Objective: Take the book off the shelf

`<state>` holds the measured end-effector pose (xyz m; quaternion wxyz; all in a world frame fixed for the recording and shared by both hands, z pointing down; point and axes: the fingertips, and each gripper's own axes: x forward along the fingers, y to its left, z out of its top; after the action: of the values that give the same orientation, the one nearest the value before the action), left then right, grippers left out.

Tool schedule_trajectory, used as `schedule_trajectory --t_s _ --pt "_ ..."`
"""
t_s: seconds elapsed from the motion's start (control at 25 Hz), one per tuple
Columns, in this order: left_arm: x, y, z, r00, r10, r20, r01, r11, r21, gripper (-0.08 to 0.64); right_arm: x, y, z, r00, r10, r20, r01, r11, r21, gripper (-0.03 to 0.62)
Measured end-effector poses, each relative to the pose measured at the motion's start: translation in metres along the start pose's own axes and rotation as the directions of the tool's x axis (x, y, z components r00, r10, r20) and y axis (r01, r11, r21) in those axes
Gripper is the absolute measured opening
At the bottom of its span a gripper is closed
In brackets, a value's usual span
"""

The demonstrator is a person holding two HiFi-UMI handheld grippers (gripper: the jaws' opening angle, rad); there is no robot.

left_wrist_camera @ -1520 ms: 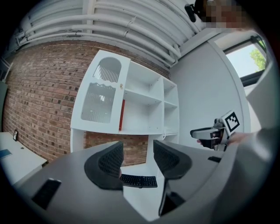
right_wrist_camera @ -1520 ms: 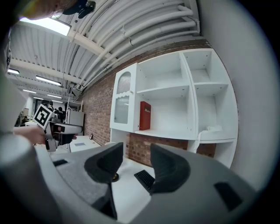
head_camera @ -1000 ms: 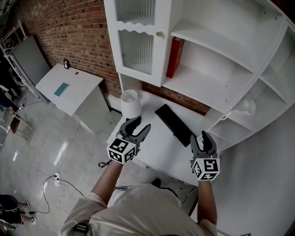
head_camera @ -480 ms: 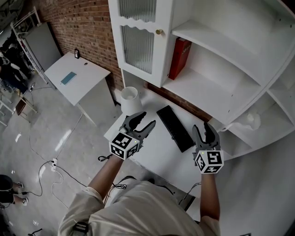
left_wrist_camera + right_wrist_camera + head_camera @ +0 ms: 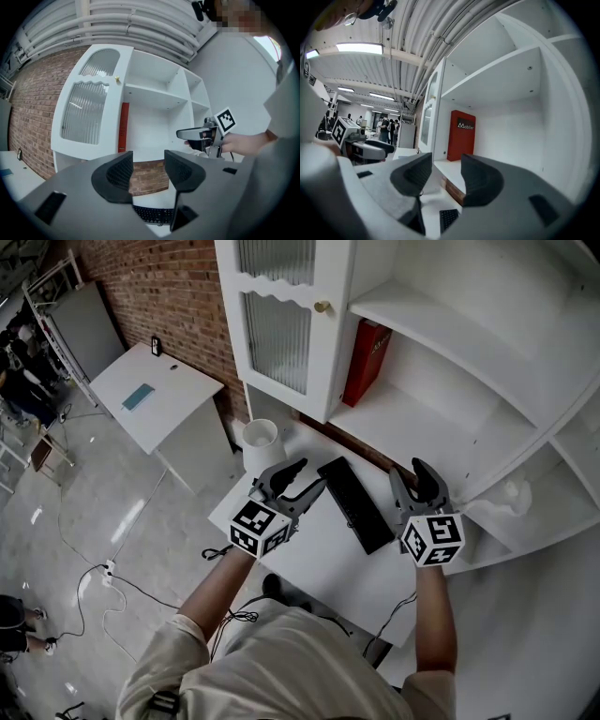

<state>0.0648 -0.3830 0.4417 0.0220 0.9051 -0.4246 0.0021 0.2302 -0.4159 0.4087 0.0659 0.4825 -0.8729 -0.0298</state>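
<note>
A red book [image 5: 366, 362] stands upright at the left end of the lower shelf [image 5: 412, 423] of a white cabinet, against its side wall; it also shows as the red book [image 5: 123, 126] and the red book [image 5: 461, 135]. My left gripper [image 5: 298, 478] hovers open and empty over the white desk [image 5: 319, 549], left of a black keyboard [image 5: 354, 502]. On the keyboard's right, below the shelf's front edge, my right gripper [image 5: 418, 474] is open and empty too. Both point level toward the cabinet, well short of the book.
A white cylindrical lamp shade [image 5: 262, 443] stands on the desk's far left corner. The cabinet's glass door [image 5: 281, 324] with a brass knob is shut, left of the book. Another white table [image 5: 155, 395] stands by the brick wall. Cables lie on the floor [image 5: 103, 568].
Both grippers have moved forward and up toward the cabinet, the right one more, nearing the shelf's front edge. Their jaws stay open as before.
</note>
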Motion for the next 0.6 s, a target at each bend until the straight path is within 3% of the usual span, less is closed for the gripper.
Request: schedule_trajectory --t_s 0.28,0.6 --pt "0.03 0.019 0.01 0.999 -0.04 0.004 0.04 0.999 0.006 0.199 0.056 -0.015 0.025 0.999 0.048 -0.018 -0.048 0.999 0.02 0.181" --pt "0.066 0.031 0.028 0.994 -0.105 0.013 0.105 0.994 0.035 0.198 0.127 -0.025 0.048 0.994 0.105 -0.044 -0.105 0.994 -0.017 0.181"
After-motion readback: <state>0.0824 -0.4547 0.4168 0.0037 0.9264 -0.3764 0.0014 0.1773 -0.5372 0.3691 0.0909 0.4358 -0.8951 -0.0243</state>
